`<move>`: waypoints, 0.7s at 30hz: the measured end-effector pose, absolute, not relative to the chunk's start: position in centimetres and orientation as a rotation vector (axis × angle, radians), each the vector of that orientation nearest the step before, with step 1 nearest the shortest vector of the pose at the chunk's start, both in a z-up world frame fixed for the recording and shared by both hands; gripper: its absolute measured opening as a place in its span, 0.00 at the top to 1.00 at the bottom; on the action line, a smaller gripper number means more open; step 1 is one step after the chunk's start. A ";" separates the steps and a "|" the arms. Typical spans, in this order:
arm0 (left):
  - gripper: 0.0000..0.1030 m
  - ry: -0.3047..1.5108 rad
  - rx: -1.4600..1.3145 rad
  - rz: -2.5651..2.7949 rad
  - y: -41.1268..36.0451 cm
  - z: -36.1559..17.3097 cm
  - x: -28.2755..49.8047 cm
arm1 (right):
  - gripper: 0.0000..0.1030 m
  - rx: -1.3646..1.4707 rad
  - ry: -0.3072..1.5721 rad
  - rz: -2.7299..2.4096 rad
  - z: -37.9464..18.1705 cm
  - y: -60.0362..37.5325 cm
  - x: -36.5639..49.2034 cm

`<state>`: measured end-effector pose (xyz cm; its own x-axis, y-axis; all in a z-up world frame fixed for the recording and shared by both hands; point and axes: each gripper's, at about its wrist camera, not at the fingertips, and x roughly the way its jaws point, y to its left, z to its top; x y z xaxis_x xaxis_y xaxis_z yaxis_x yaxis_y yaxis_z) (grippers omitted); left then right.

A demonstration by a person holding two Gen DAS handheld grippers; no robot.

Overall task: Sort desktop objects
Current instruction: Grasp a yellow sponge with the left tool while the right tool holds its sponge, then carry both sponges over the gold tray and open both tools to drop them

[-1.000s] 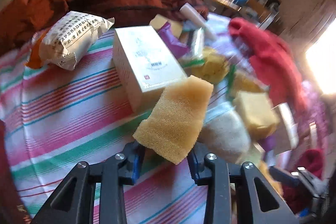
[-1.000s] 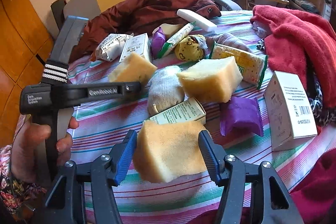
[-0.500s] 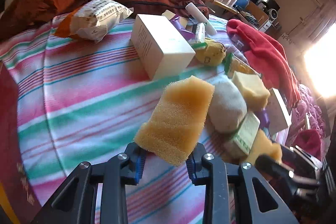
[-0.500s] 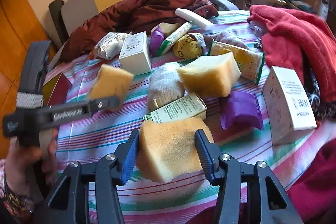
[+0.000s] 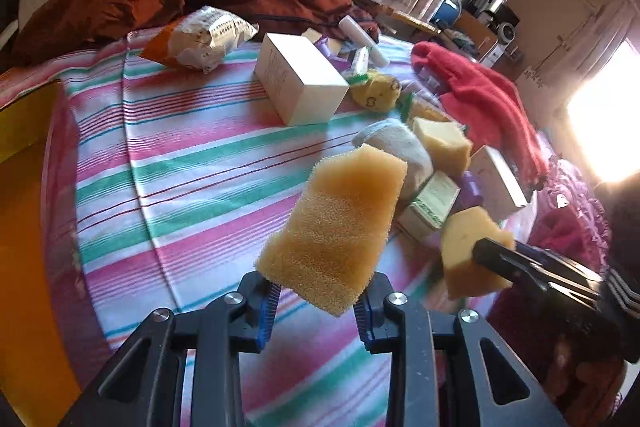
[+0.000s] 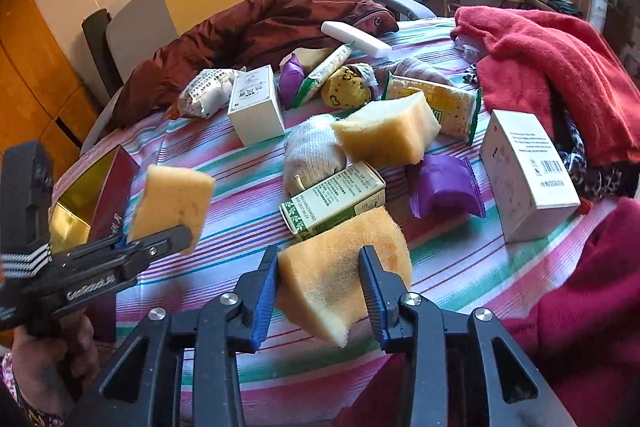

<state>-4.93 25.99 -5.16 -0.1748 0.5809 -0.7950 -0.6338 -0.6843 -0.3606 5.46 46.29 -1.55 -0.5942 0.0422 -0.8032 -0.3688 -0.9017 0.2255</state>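
Observation:
My left gripper (image 5: 316, 301) is shut on a yellow sponge (image 5: 336, 227) and holds it above the striped tablecloth (image 5: 192, 163). It also shows in the right wrist view (image 6: 160, 235), at the left with its sponge (image 6: 174, 201). My right gripper (image 6: 324, 291) is shut on a second yellow sponge (image 6: 346, 275), lifted off the cloth. That gripper and sponge (image 5: 468, 247) show at the right in the left wrist view. A third sponge (image 6: 386, 135) lies among the clutter.
An open red box with a gold inside (image 6: 86, 201) stands at the table's left edge. White boxes (image 6: 256, 105) (image 6: 526, 175), a green carton (image 6: 334, 201), a purple packet (image 6: 444, 187), a sock ball (image 6: 312, 151), snack packets and a red towel (image 6: 560, 75) crowd the table.
Both grippers have lifted their sponges. The left one has pulled back to the left, away from the white box, toward the red box. The right sponge now hangs tilted.

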 end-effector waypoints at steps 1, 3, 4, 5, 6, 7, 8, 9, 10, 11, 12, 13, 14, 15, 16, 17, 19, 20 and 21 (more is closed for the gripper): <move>0.69 0.062 -1.275 1.943 25.6 -4.8 -4.8 | 0.63 -1.272 0.569 2.558 -1.5 46.2 5.6; 0.69 0.046 -1.253 1.952 24.6 -4.2 -4.5 | 0.64 -1.272 0.584 2.561 -1.3 46.0 5.8; 0.69 0.045 -1.246 1.957 24.3 -4.0 -4.4 | 0.64 -1.273 0.594 2.564 -1.3 45.8 5.8; 0.69 0.045 -1.238 1.963 23.9 -3.7 -4.2 | 0.65 -1.273 0.603 2.567 -1.2 45.7 5.9; 0.69 0.039 -1.227 1.965 23.4 -3.3 -4.1 | 0.65 -1.274 0.614 2.569 -1.2 45.5 5.9; 0.69 0.034 -1.216 1.967 22.9 -3.0 -3.9 | 0.65 -1.277 0.628 2.575 -1.0 45.3 5.8; 0.69 0.036 -1.211 1.971 22.6 -2.8 -3.8 | 0.66 -1.278 0.634 2.582 -0.9 45.0 5.8; 0.69 0.034 -1.203 1.979 22.0 -2.5 -3.7 | 0.66 -1.278 0.637 2.591 -0.7 44.6 5.7; 0.69 0.025 -1.199 1.982 21.4 -2.2 -3.6 | 0.66 -1.279 0.636 2.599 -0.5 44.2 5.7; 0.69 0.013 -1.197 1.986 20.8 -2.0 -3.7 | 0.66 -1.280 0.628 2.612 -0.2 43.7 5.5; 0.69 0.003 -1.196 1.995 20.2 -1.8 -3.7 | 0.66 -1.278 0.620 2.625 0.1 43.2 5.3; 0.69 -0.009 -1.195 2.003 19.5 -1.6 -3.7 | 0.66 -1.277 0.612 2.641 0.5 42.6 5.1; 0.69 -0.021 -1.191 2.010 18.8 -1.4 -3.8 | 0.66 -1.277 0.605 2.662 0.9 41.9 4.7; 0.69 -0.030 -1.186 2.022 18.0 -1.1 -3.9 | 0.66 -1.276 0.603 2.680 1.2 41.4 4.4; 0.69 -0.035 -1.180 2.040 17.2 -0.8 -4.1 | 0.66 -1.272 0.604 2.701 1.6 40.7 3.9; 0.69 -0.041 -1.177 2.051 16.5 -0.7 -4.2 | 0.66 -1.270 0.607 2.723 2.1 40.0 3.4; 0.69 -0.066 -1.176 2.087 14.6 -0.3 -4.6 | 0.66 -1.268 0.612 2.772 2.8 38.3 2.3; 0.69 -0.075 -1.180 2.110 13.6 -0.3 -4.9 | 0.66 -1.268 0.613 2.794 3.1 37.6 1.9; 0.69 -0.080 -1.183 2.127 12.9 -0.2 -5.1 | 0.66 -1.268 0.613 2.817 3.4 36.8 1.4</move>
<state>-5.14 12.95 -0.22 -0.3452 0.5952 -0.7256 -0.5390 -0.7587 -0.3659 1.37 36.81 3.37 -0.6756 -0.1635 -0.7189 -0.1499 -0.9243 0.3511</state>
